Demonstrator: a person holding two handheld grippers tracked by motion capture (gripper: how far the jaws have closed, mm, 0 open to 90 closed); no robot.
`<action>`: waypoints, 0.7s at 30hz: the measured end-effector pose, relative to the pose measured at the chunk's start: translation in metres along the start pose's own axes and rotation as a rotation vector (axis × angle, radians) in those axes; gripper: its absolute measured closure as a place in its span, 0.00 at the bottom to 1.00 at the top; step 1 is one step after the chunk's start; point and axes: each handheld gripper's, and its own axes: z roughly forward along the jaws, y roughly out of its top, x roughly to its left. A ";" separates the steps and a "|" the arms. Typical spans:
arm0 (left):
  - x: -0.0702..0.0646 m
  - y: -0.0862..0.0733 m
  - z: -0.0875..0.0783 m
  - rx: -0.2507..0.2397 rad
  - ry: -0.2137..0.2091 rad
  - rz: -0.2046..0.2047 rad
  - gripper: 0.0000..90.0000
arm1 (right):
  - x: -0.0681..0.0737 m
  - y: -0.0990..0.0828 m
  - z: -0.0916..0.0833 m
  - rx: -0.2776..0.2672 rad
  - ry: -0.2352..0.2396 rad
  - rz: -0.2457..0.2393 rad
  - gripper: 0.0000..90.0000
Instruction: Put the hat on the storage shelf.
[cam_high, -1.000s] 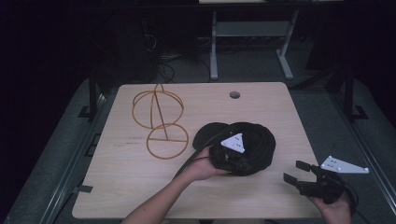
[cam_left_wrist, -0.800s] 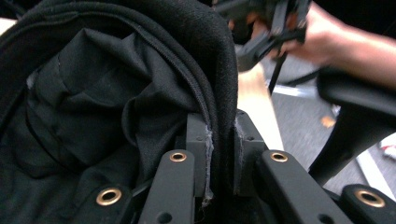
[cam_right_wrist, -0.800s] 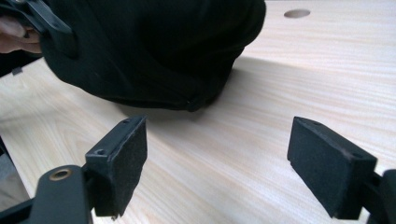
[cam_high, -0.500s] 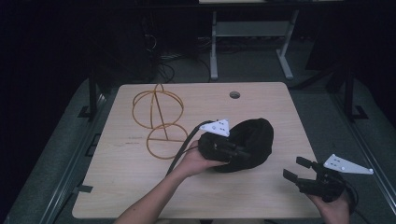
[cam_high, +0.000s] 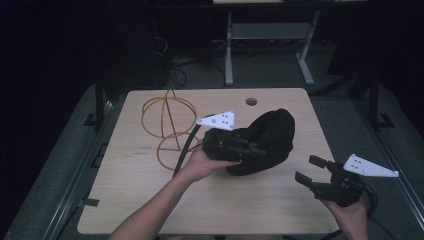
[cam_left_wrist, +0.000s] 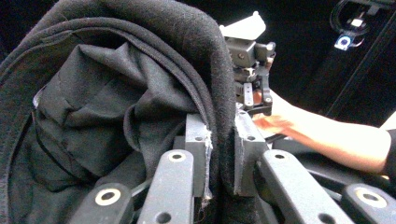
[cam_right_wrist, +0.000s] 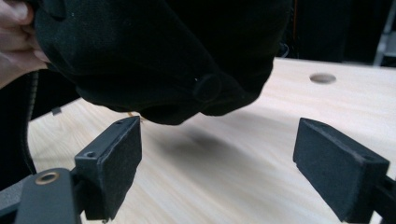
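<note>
Black cap (cam_high: 267, 140) now hangs clear of the tabletop (cam_high: 150, 200), rim pinched in your left tongs (cam_high: 250, 148); your right tongs (cam_high: 312, 170), at four o'clock, have just spread wide, empty, ready to take it.

A dim lab or workshop space is surrounding a pale wooden table (cam_high: 150, 200) with a cable hole (cam_high: 251, 101); loose cables (cam_high: 175, 70) are lying on grey flooring beside a metal desk frame (cam_high: 265, 30).

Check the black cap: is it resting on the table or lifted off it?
Lifted. The black cap hangs above the table with its shadow beneath, its edge pinched in the left gripper; the right gripper stands open below it.
</note>
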 end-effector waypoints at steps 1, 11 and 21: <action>0.000 0.000 0.000 0.000 0.000 0.000 0.88 | 0.000 0.000 0.000 0.000 0.000 0.000 0.17; 0.001 0.021 -0.014 -0.024 -0.008 0.023 0.88 | 0.008 0.035 0.022 -0.017 0.036 -0.050 0.17; 0.000 0.026 -0.016 -0.004 0.002 0.037 0.88 | 0.018 0.059 0.034 -0.060 0.055 -0.106 0.17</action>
